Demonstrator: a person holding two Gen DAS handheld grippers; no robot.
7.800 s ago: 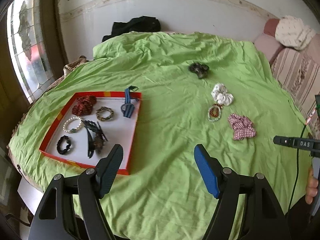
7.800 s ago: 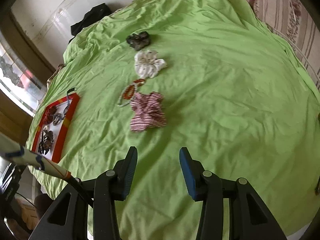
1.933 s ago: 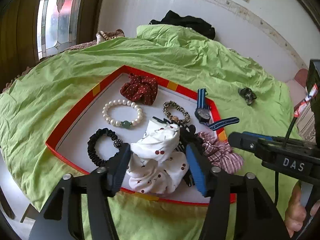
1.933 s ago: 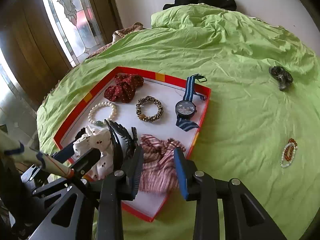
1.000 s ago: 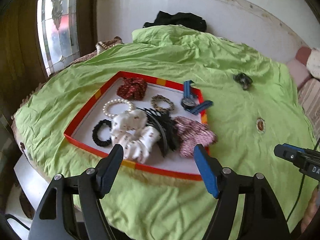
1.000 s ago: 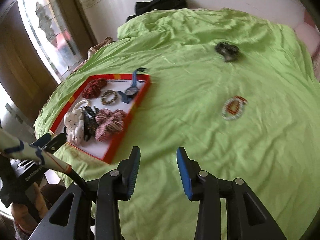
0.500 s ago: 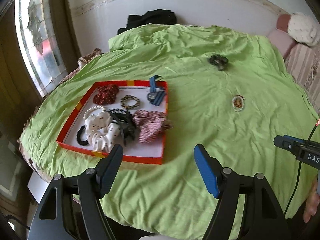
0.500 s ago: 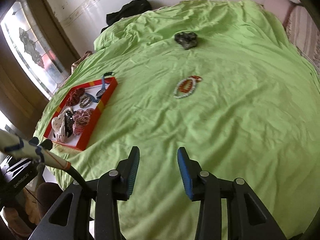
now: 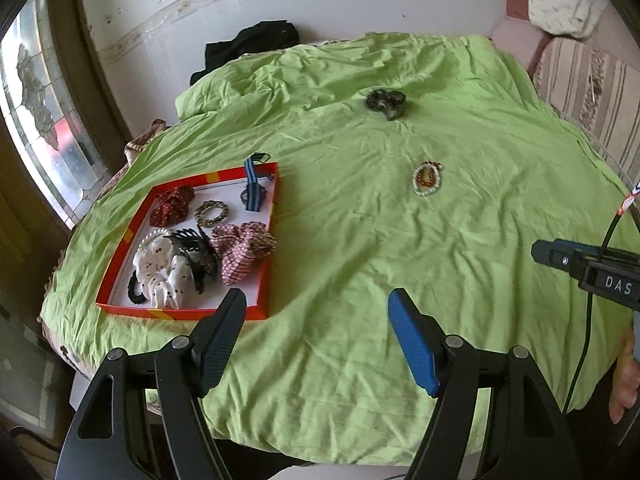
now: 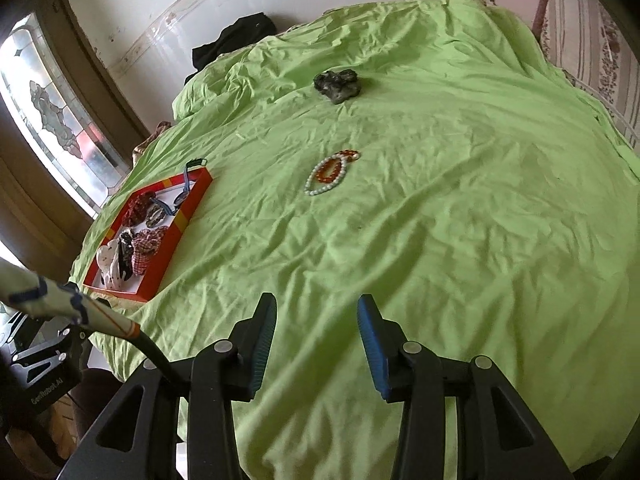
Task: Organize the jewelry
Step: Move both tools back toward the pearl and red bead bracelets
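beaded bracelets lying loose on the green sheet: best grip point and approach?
The beaded bracelets lie flat on the green sheet, an orange loop nested in a white one. Probably come straight down and pinch across both strands at the near rim, one finger inside the loops, one outside. The right gripper is empty, its jaws opening, and seems the nearer.

L claw [image 9: 312, 336] wide, empty, R claw [image 10: 316, 330] opening, empty

The white cherry scrunchie [image 9: 160, 276] and the checked scrunchie [image 9: 242, 250], which lay out on the bed's green cover earlier, now sit inside the red tray [image 9: 182, 314] near the bed's left edge. Both tongs, the left [image 9: 314, 338] and the right [image 10: 316, 346], have drawn back from the tray and hang empty over bare cover, the right's jaws opening.
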